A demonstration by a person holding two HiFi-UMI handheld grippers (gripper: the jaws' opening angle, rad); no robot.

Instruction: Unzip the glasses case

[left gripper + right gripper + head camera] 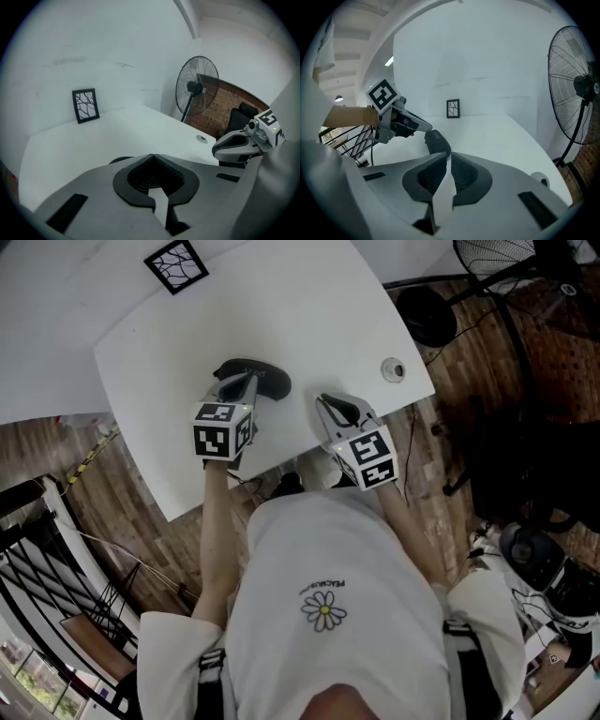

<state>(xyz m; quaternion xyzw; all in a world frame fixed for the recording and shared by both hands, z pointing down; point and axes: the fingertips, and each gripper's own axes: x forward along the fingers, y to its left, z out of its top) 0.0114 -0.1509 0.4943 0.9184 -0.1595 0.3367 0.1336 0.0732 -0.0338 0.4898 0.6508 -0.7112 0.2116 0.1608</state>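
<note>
Left gripper [249, 381] and right gripper [327, 405] are closed, empty; they should open, 1 pinning the glasses case [273, 381].

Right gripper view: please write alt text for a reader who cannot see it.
The right gripper, its fingers shut on nothing, points across a white table at a dark glasses case. The left gripper is close to the case; a fan stands at right.
</note>
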